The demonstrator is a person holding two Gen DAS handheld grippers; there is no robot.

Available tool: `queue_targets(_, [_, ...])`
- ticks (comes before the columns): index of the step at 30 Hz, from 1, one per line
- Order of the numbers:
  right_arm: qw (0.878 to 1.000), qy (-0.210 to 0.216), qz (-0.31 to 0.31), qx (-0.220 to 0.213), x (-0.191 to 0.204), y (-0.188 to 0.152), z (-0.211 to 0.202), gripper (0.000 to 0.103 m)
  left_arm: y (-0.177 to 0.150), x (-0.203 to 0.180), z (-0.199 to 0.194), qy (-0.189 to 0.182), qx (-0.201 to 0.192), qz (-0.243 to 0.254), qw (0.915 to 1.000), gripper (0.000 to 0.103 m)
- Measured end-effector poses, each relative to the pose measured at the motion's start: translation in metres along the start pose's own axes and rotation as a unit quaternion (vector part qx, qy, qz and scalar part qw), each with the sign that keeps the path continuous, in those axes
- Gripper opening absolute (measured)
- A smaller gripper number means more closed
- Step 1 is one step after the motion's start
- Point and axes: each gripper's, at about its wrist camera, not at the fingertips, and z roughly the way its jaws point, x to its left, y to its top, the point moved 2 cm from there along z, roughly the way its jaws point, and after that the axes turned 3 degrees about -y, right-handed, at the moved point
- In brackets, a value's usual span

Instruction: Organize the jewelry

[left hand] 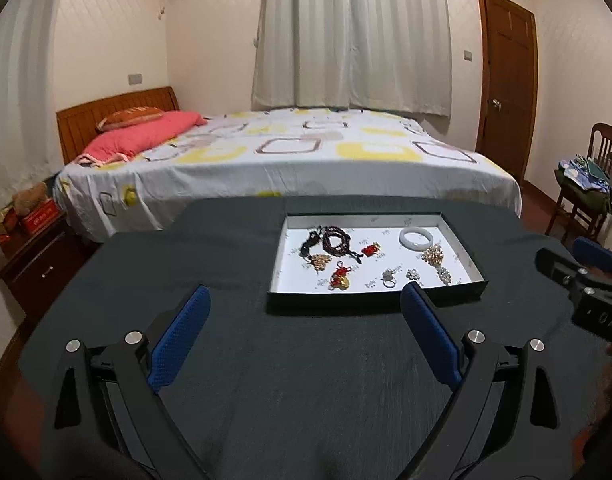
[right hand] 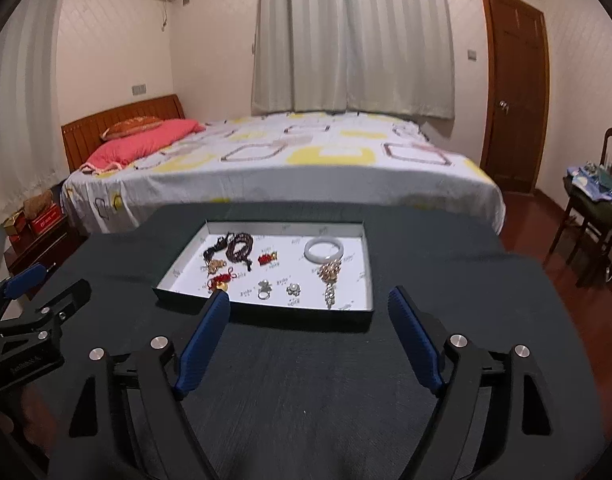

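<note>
Both wrist cameras looked forward, low over the dark table (left hand: 306,380), sharing the jewelry tray (left hand: 375,299) (right hand: 266,312) and bed (left hand: 290,160) (right hand: 282,164).

Left gripper (right hand: 26,292) cut off by left edge in right wrist view, tray (right hand: 266,307) near corner hidden behind blue finger pad (right hand: 204,344), small trinkets (rings, brooches) (right hand: 264,289) too small to identify

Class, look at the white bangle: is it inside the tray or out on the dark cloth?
Inside. The white bangle lies flat on the tray's white floor, near its far right corner, within the rim, above the gold brooch.
</note>
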Motion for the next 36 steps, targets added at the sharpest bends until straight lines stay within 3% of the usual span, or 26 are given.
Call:
queue_targets(13, [1.000, -0.005, -0.003, -0.030, 0.004, 0.001, -0.046, 0.079, -0.001, 0.011, -0.036, 0.002, -0.016, -0.027, 0.9995, 0.095])
queue_targets(36, [0.999, -0.006, -0.005, -0.037, 0.009, 0.000, -0.056, 0.079, -0.002, 0.006, -0.042, -0.001, -0.018, -0.031, 0.9993, 0.095])
